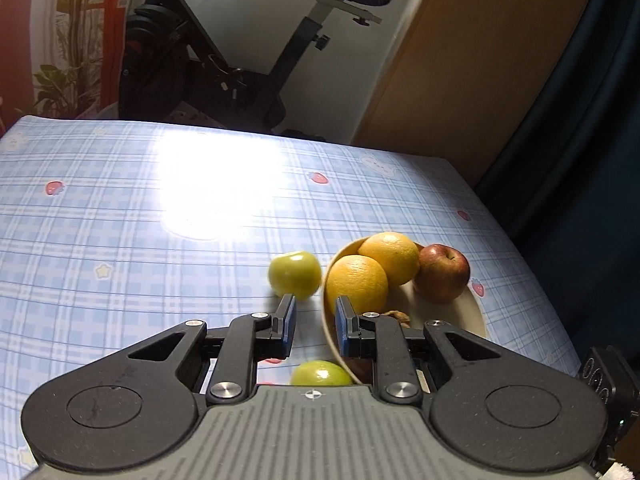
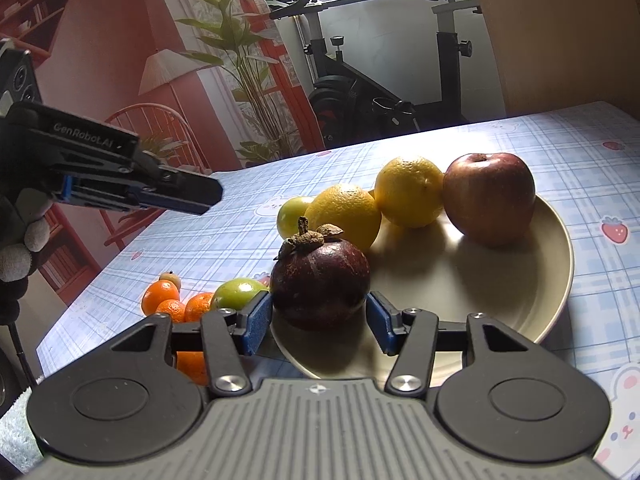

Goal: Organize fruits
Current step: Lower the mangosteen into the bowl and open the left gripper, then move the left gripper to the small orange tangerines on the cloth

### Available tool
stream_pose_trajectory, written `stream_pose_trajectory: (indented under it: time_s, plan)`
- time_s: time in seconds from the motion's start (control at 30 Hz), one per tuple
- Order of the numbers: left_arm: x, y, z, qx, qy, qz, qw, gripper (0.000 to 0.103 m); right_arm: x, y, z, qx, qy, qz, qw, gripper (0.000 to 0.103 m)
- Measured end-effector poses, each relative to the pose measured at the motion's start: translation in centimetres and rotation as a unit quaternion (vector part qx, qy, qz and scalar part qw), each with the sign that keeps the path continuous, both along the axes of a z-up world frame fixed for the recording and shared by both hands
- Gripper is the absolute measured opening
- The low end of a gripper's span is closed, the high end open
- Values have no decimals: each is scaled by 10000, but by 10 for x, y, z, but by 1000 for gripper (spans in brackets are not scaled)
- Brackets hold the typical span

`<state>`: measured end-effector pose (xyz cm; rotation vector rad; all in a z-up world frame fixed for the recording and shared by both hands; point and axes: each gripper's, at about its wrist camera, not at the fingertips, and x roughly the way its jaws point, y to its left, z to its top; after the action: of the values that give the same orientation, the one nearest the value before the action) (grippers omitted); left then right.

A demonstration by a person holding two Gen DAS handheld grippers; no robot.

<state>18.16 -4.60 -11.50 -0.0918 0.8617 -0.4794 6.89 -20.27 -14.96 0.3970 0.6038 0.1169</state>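
where the checked tablecloth (image 1: 120,220) meets an exercise bike (image 1: 224,60), both grippers (left (image 1: 315,320) closed empty) — right (image 2: 319,320) clamping mangosteen (image 2: 320,284).

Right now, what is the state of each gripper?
Left gripper: closed, holding nothing.
Right gripper: around the mangosteen on the plate; grip unclear.

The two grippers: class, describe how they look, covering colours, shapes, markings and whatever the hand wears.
Both the left gripper and right gripper have grey ribbed bodies, black linkage arms with silver screws, round black discs and blue-padded fingers. White lettering reads "GenRobot.AI" on the left one's side. The hand wears a grey-and-black glove.
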Motion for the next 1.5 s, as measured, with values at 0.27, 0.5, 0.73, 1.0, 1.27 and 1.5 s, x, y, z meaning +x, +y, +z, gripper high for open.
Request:
stream_pose_trajectory:
  time_s: [0.27, 0.5, 0.73, 1.0, 1.27, 1.5]
  plan:
    - [-12, 48, -1, 313, -210, 585, 9976, 22, -6, 11, 14, -502, -75, -50, 9987, 58]
    - [-18, 68, 0, 344, -268, 752, 9962, 22, -7, 26, 30, -891, -219, 69, 9958, 58]
    - [-24, 77, 2, 268, -398, 835, 9953, 22, -4, 42, 38, -1101, -183, 273, 9934, 58]
    - [-35, 100, 2, 545, -533, 1246, 9893, 44, 0, 62, 37, -1242, -86, 582, 9905, 57]
    - [-44, 106, -3, 624, -559, 1201, 9892, 55, 3, 75, 30, -1328, 41, 877, 9873, 56]
    - [-51, 107, -5, 635, -677, 1137, 9892, 57, 6, 82, 22, -1300, 161, 1093, 9853, 52]
